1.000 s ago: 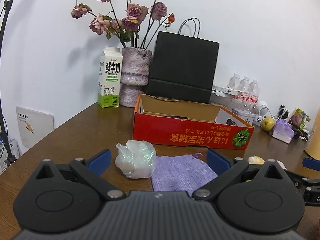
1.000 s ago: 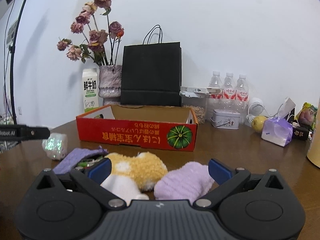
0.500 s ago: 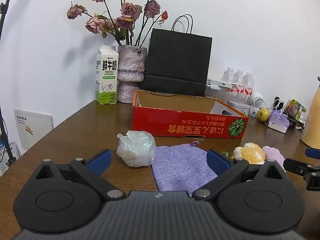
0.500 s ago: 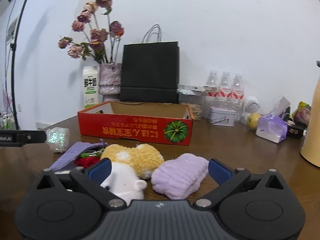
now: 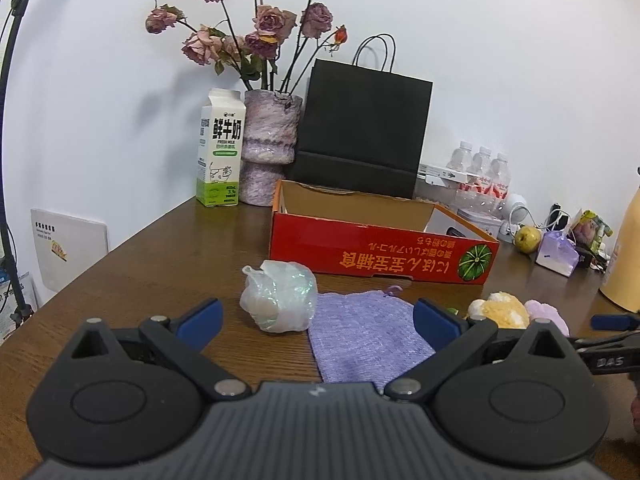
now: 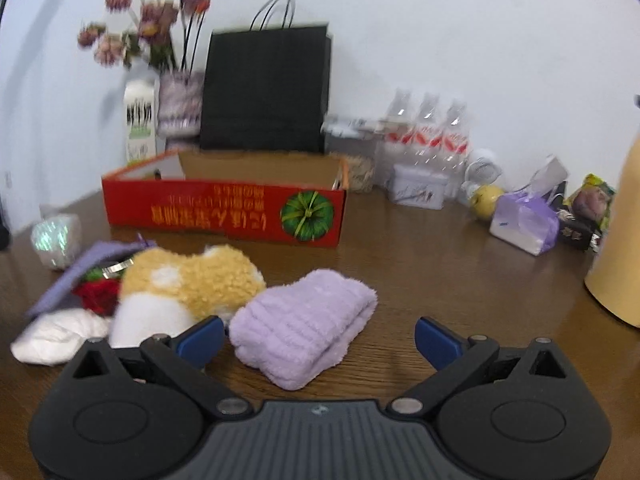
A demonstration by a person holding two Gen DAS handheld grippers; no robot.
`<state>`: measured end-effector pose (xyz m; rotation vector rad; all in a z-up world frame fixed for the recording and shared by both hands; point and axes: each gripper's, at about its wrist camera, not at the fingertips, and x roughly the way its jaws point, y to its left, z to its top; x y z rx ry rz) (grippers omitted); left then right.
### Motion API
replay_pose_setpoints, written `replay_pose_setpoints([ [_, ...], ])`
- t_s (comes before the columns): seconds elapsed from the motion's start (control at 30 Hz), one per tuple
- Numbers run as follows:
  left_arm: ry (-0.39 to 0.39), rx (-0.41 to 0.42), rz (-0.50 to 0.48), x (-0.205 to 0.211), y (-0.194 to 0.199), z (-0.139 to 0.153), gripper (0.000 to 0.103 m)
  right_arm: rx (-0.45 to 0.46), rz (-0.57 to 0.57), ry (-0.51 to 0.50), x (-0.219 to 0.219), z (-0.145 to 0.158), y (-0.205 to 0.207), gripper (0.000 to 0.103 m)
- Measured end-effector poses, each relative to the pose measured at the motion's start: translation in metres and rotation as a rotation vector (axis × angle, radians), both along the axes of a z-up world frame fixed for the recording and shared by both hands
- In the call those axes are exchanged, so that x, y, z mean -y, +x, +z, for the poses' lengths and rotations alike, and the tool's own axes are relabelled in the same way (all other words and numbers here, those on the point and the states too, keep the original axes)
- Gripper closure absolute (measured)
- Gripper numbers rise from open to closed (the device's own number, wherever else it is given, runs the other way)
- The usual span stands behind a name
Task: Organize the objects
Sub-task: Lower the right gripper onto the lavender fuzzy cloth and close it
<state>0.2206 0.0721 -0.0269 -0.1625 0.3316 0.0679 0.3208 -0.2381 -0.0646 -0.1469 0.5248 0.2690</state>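
My left gripper [image 5: 318, 322] is open and empty above the table, with a shiny white plastic bag [image 5: 279, 296] and a flat purple cloth pouch [image 5: 366, 336] between its fingers. My right gripper [image 6: 319, 336] is open and empty; a folded lilac fuzzy sock [image 6: 305, 326] lies between its fingers. Left of it lie a yellow fuzzy sock [image 6: 192, 278], a white sock [image 6: 52, 340] and a red item [image 6: 96, 294]. An open red cardboard box [image 5: 384, 254] stands behind them, also in the right wrist view [image 6: 224, 210].
A black paper bag [image 5: 364, 132], a vase of dried roses [image 5: 272, 148] and a milk carton [image 5: 220, 148] stand at the back. Water bottles [image 6: 428, 132], a tin [image 6: 418, 188], a pear [image 6: 486, 196], a purple packet [image 6: 524, 220] and a tan container [image 6: 618, 240] are at the right.
The right gripper has swung to the right and moved closer, so the lilac sock now sits between its fingers. The left gripper has pulled back slightly. Both stay open.
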Motion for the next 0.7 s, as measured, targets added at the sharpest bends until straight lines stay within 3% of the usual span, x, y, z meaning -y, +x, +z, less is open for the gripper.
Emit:
replay_pose_setpoints([
  [0.13,-0.007,-0.006,0.006,-0.002,0.0,0.0,0.0,-0.035,0.009,0.001,-0.005,-0.003,0.012,0.004],
  [0.2,-0.003,-0.012,0.007,-0.002,0.001,-0.001,0.0,-0.077,0.016,0.003,-0.006,-0.006,0.02,0.021],
  [0.23,-0.002,-0.013,0.007,-0.001,0.001,-0.001,0.0,-0.113,0.018,0.01,-0.006,-0.009,0.025,0.039],
  [0.37,-0.003,-0.016,0.013,-0.002,0.002,-0.001,0.0,-0.131,0.006,0.06,0.0,-0.01,0.029,0.046],
  [0.57,-0.003,-0.024,0.021,-0.003,0.003,-0.001,0.0,-0.047,-0.005,0.078,0.005,-0.003,0.018,0.066],
  [0.7,-0.001,-0.039,0.021,-0.002,0.004,-0.003,0.0,0.08,-0.032,0.094,0.01,0.005,-0.003,0.068],
])
